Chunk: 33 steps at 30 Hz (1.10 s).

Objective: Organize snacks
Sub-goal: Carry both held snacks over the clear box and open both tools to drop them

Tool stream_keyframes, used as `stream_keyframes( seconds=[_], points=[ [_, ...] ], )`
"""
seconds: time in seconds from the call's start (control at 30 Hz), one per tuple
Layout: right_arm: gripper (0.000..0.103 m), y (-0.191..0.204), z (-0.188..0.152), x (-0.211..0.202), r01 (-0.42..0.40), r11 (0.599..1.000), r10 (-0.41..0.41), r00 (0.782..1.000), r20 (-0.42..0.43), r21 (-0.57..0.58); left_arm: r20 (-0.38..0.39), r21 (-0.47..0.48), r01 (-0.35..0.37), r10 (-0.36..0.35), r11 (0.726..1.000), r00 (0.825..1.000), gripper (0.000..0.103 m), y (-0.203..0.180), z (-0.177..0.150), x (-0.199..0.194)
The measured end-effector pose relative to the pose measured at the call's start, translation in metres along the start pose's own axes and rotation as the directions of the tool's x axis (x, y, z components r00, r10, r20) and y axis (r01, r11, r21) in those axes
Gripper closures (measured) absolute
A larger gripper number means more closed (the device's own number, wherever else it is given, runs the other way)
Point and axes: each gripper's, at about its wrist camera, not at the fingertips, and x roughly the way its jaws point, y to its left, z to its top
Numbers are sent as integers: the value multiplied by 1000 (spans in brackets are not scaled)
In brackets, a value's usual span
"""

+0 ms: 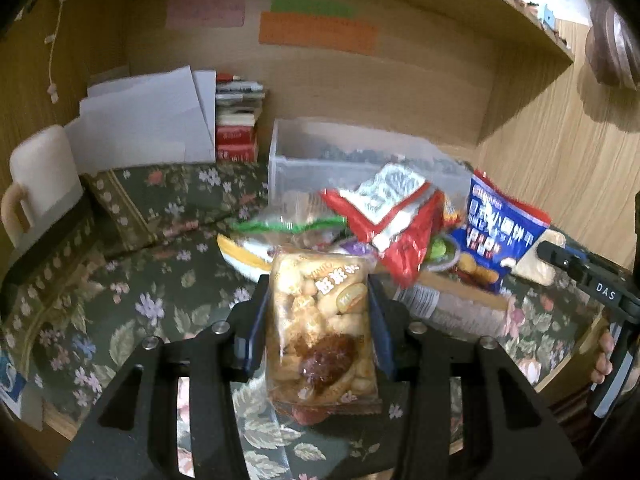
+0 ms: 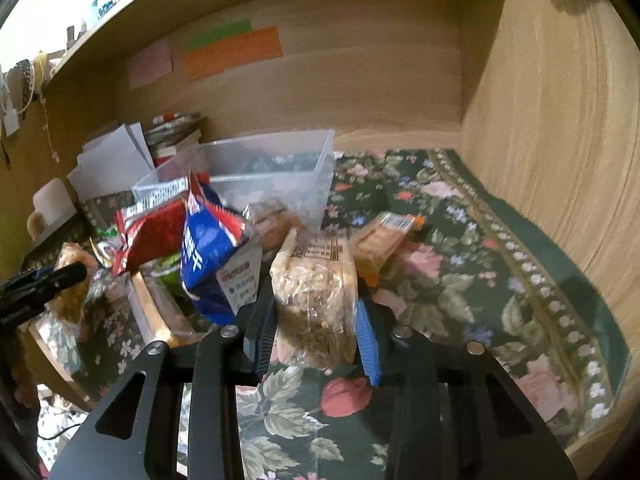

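My left gripper (image 1: 318, 292) is shut on a clear peanut snack pack (image 1: 320, 320) and holds it above the floral cloth, short of the snack pile. My right gripper (image 2: 316, 300) is shut on a clear pack of pale cereal bars (image 2: 316, 300), also above the cloth. The pile holds a red and white bag (image 1: 394, 224) (image 2: 154, 228), a blue biscuit bag (image 1: 496, 228) (image 2: 208, 248) and a green-edged clear pack (image 1: 288, 226). A clear plastic bin (image 1: 340, 164) (image 2: 276, 172) stands behind the pile. A tan wrapped bar (image 2: 384, 236) lies right of the bin.
The desk is a wooden alcove with a shelf above. White paper sheets (image 1: 148, 120) and stacked books (image 1: 238, 120) stand at the back left. A cream mug (image 1: 40, 184) sits far left. A wooden tray (image 2: 156, 312) lies under the pile. Floral cloth (image 2: 500, 280) spreads right.
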Motion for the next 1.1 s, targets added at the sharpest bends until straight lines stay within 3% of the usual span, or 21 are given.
stream_keyframes(
  seconds=[0.4, 0.67, 0.9, 1.1],
  points=[
    [70, -1, 41, -13, 48, 997, -42, 994, 103, -52, 82, 18, -3, 2, 1000, 997, 58, -3, 52, -9],
    [70, 10, 80, -17, 35, 995, -17, 981, 192, -95, 115, 33, 6, -10, 999, 993, 58, -6, 93, -4],
    [70, 20, 107, -1, 5, 992, 22, 976, 217, -123, 141, 47, 4, -11, 999, 990, 58, -10, 129, 6],
    [70, 26, 126, 24, -32, 990, 59, 980, 190, -140, 134, 67, 3, -12, 998, 991, 58, -14, 152, 24]
  ],
)
